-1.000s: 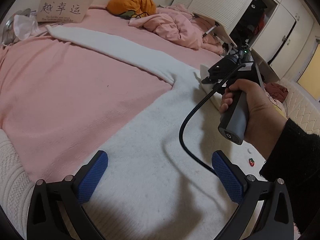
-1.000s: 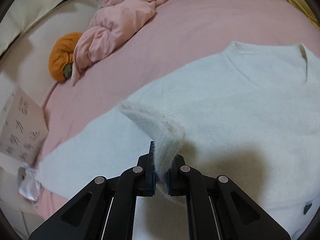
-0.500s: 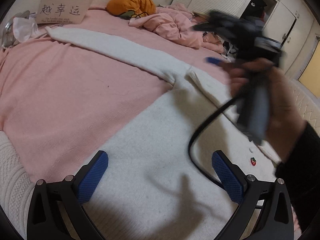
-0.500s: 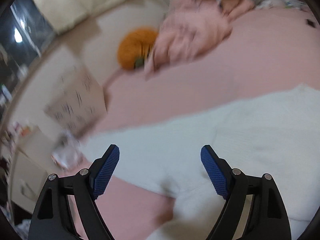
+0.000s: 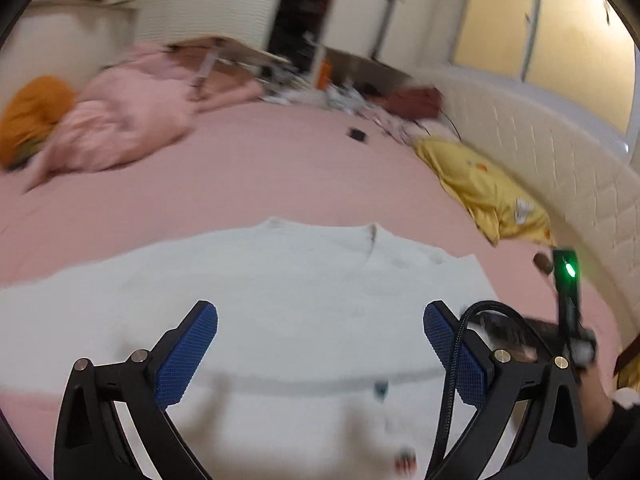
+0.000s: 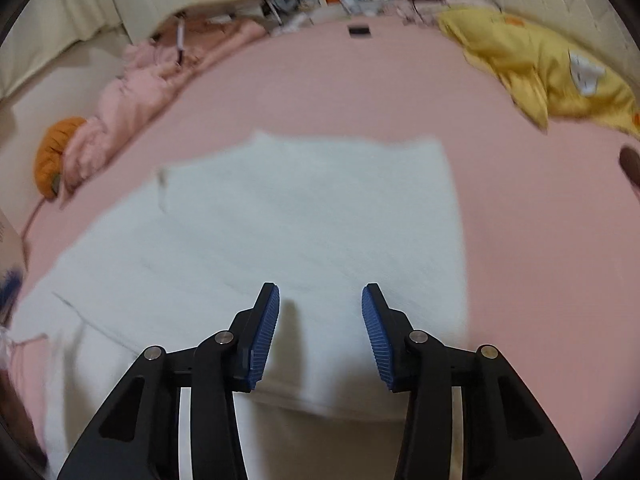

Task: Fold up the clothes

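A white knit sweater (image 5: 288, 288) lies flat on the pink bed sheet (image 5: 260, 172), its neckline at the far side. It fills the middle of the right wrist view (image 6: 288, 216) too, with a folded part on top. My left gripper (image 5: 320, 344) is open and empty over the sweater's body. My right gripper (image 6: 320, 320) is open and empty over the sweater's near right part. The right gripper's body, with a green light (image 5: 568, 270), and its black cable (image 5: 460, 344) show at the right of the left wrist view. Both views are blurred by motion.
A crumpled pink blanket (image 5: 132, 120) and an orange cushion (image 5: 32, 116) lie at the far left. A yellow garment (image 5: 480, 188) lies at the right by the padded headboard (image 5: 560, 152). A small black object (image 6: 359, 31) sits on the far sheet. Clutter and wardrobes stand behind.
My right gripper let go of the sleeve it held and opened. Both grippers swung round to the right, towards the sweater's neckline and right side.
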{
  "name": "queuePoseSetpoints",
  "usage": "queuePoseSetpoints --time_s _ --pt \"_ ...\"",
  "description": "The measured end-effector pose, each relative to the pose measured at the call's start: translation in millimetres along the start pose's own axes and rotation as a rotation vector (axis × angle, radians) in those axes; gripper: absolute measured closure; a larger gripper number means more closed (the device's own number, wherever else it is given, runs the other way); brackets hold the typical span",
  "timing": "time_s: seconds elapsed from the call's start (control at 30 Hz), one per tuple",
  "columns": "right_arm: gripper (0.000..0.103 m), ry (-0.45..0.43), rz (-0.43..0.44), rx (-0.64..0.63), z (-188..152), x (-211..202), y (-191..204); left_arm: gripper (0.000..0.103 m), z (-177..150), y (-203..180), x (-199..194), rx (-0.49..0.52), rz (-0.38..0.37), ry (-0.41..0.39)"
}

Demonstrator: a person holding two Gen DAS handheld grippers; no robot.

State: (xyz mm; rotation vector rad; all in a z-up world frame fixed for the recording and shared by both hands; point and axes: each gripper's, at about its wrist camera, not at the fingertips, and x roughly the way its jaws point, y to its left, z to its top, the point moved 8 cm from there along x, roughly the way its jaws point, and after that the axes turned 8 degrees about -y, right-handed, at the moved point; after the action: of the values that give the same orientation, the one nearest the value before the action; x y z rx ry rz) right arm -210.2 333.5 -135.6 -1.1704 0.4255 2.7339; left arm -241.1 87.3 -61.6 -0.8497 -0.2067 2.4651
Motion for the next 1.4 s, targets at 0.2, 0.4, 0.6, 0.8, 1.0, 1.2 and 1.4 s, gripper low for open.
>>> queuePoseSetpoints --time_s 0.2,0.4,0.6,0.8,1.0,1.2,1.4 --pt "0.059 -0.017 0.188 0.224 3 -10 -39 0.002 -54 -37 42 -0.058 -0.471 0.469" --pt "0.059 -0.075 0.099 0.216 30 -18 -48 0.002 -50 -23 -3 -0.073 -0.579 0.509" --pt "0.059 -0.119 0.129 0.122 57 -16 -14 0.001 20 19 -1 -0.071 -0.406 0.267" --pt "0.059 -0.106 0.062 -0.08 31 7 34 0.0 -1 53 80 0.1 0.207 0.267" --pt "0.061 -0.098 -0.025 0.048 6 5 -20 0.0 -29 94 79 0.088 0.386 0.209" --pt "0.059 -0.175 -0.169 0.153 16 -31 -67 0.0 -16 120 37 0.054 0.547 0.146" --pt "0.059 -0.171 -0.004 -0.11 42 -2 42 0.0 -2 63 71 0.16 0.516 0.134"
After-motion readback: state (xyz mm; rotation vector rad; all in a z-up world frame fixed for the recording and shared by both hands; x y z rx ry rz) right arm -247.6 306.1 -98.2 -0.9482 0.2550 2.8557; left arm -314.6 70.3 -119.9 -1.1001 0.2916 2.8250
